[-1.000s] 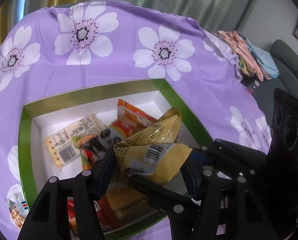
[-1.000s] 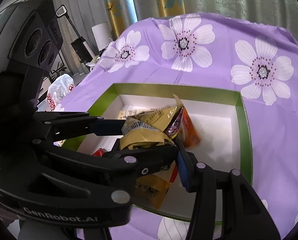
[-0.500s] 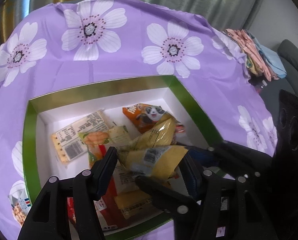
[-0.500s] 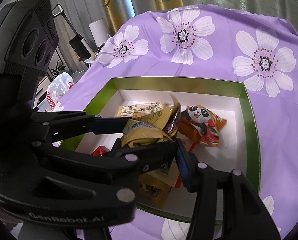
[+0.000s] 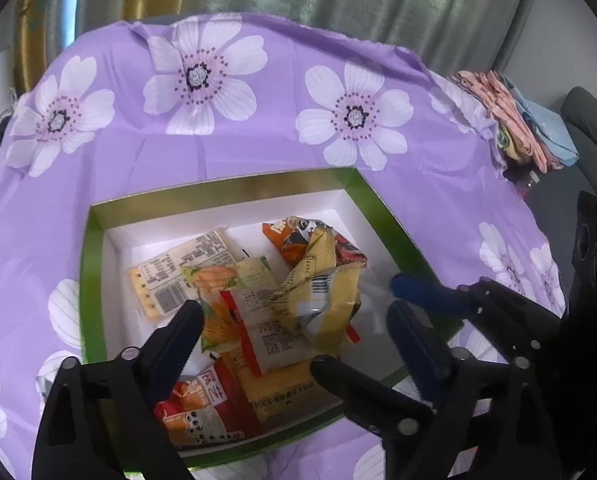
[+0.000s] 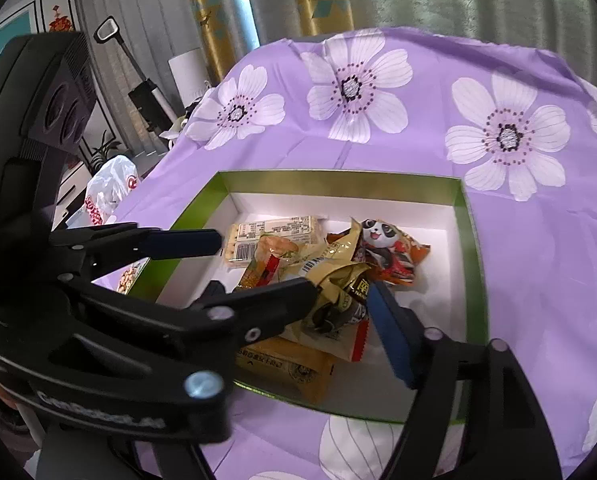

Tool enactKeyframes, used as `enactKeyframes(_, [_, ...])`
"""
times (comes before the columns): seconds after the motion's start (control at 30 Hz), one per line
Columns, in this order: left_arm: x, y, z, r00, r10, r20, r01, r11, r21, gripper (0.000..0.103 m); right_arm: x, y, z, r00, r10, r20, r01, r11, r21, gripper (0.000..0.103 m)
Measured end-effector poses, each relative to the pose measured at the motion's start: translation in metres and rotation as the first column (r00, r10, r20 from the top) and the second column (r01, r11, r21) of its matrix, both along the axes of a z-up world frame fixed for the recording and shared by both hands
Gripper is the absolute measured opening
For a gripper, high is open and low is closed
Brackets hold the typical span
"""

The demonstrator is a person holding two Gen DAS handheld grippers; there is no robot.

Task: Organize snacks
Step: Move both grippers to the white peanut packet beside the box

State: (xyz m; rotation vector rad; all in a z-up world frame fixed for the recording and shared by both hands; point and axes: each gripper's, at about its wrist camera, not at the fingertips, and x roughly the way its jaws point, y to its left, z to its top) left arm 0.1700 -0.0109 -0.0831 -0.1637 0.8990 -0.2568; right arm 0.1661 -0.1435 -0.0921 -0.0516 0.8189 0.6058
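Left wrist view: the left tool (image 5: 254, 336) hangs over the green box (image 5: 85, 280) on the purple flowered counter (image 5: 258, 152), its fingers spread wide and holding nothing. The crumpled yellow packet (image 5: 322, 300) lies between them and a little ahead, on top of the pile of snacks inside the box. The right tool (image 5: 394, 300) reaches in from the right, its blue-padded fingers also parted, just beside the packet's right edge.

Right wrist view: the right tool (image 6: 342, 292) straddles the yellow packet (image 6: 338, 280); the fingers flank it but look apart, not pinching. The panda bag (image 6: 382, 248) sits just behind, the cracker pack (image 6: 272, 232) to the rear left. The left tool (image 6: 178, 240) is spread, over the box's left wall.

The packet's long axis looks to run front to back, and the right tool seems nearer, so a regrasp would likely fall to it.
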Motion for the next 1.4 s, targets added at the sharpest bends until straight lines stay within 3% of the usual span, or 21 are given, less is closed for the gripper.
enactKeyframes(0.23, [-0.027, -0.001, 0.02, 0.998, 0.01, 0.067, -0.012, 0.999, 0.036, 0.1, -0.027, -0.012, 0.016, 0.998, -0.04, 0.052, 0.041, 0.999, -0.022, 0.09])
enactKeyframes(0.43, [-0.059, 0.005, 0.042, 0.988, 0.018, 0.155, -0.024, 0.999, 0.039, 0.102, -0.055, -0.025, 0.03, 0.995, -0.069, 0.074, 0.068, 0.998, 0.015, 0.092])
enactKeyframes(0.83, [-0.12, 0.037, 0.061, 0.97, 0.077, 0.232, -0.086, 0.996, 0.029, 0.102, -0.114, -0.002, 0.044, 0.995, 0.02, 0.095, -0.026, 0.997, 0.068, 0.093])
enactKeyframes(1.1, [-0.143, 0.097, 0.042, 0.955, 0.216, 0.205, -0.224, 0.974, 0.017, 0.102, -0.138, 0.034, 0.023, 0.992, 0.112, 0.052, -0.115, 0.991, 0.061, 0.093])
enactKeyframes(1.27, [-0.141, 0.154, 0.004, 0.916, 0.385, 0.115, -0.388, 0.921, 0.011, 0.102, -0.141, 0.043, 0.009, 0.992, 0.128, 0.015, -0.129, 0.99, 0.052, 0.093])
enactKeyframes(1.4, [-0.126, 0.177, -0.031, 0.907, 0.421, 0.004, -0.421, 0.907, -0.011, 0.102, -0.137, 0.045, -0.001, 0.993, 0.117, -0.015, -0.117, 0.992, 0.04, 0.093])
